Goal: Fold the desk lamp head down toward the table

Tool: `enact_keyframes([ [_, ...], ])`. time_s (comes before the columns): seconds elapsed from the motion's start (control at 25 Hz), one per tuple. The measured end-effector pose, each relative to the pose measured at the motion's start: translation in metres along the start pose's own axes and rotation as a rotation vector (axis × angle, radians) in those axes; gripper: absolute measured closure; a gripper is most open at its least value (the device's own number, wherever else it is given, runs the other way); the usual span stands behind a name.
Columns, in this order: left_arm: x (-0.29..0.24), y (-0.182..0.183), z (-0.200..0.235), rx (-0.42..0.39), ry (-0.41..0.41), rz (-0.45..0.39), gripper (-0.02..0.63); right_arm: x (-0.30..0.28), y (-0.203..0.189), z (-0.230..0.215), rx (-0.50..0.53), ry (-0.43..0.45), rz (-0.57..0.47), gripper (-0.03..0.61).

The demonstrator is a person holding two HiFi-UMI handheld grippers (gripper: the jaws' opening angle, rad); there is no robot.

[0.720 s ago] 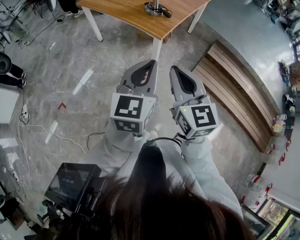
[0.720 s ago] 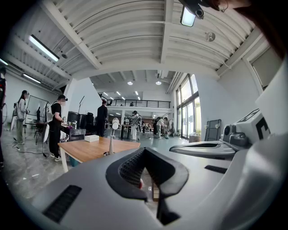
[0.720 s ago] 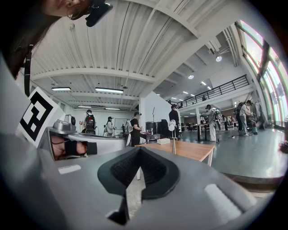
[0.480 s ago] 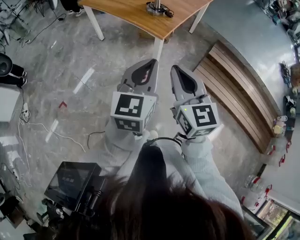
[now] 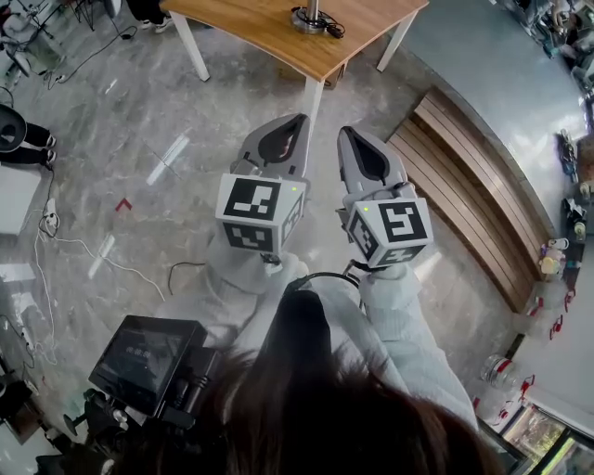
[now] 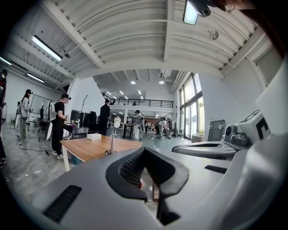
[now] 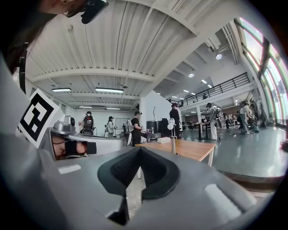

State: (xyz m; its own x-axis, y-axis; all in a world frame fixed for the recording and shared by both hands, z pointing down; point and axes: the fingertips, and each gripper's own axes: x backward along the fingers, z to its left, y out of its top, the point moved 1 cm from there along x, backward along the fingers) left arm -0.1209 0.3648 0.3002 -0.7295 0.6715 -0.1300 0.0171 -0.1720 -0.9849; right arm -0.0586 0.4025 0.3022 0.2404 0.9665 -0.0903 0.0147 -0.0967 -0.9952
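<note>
The desk lamp stands upright on a wooden table, thin post with a small round head on top. In the head view only its round base shows, at the table's near corner. My left gripper and right gripper are held side by side over the floor, well short of the table. Both are shut with nothing between the jaws. The right gripper view shows the lamp far beyond my right gripper.
A slatted wooden bench curves along the right. Cables lie on the marble floor at left, and a screen on a rig sits at lower left. A white box rests on the table; several people stand beyond it.
The table has come slightly further into the head view. Both grippers stay shut and side by side, barely shifted.
</note>
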Motion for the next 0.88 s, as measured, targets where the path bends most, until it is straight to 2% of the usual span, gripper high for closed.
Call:
enact_keyframes([
  [0.16,-0.003,0.011,0.002,0.000,0.011,0.002,0.614,-0.002,0.006,-0.001,-0.005,0.007,0.016,0.577],
  [0.36,-0.032,0.012,0.015,-0.001,0.021,0.017,0.614,-0.023,0.005,-0.026,-0.031,-0.002,0.025,0.577],
  [0.56,-0.103,0.009,0.066,0.003,0.018,0.030,0.614,-0.099,-0.003,-0.069,-0.033,-0.018,0.031,0.577],
  [0.88,-0.227,0.040,0.171,-0.030,-0.028,0.065,0.614,-0.243,0.021,-0.144,-0.017,-0.085,0.042,0.577],
])
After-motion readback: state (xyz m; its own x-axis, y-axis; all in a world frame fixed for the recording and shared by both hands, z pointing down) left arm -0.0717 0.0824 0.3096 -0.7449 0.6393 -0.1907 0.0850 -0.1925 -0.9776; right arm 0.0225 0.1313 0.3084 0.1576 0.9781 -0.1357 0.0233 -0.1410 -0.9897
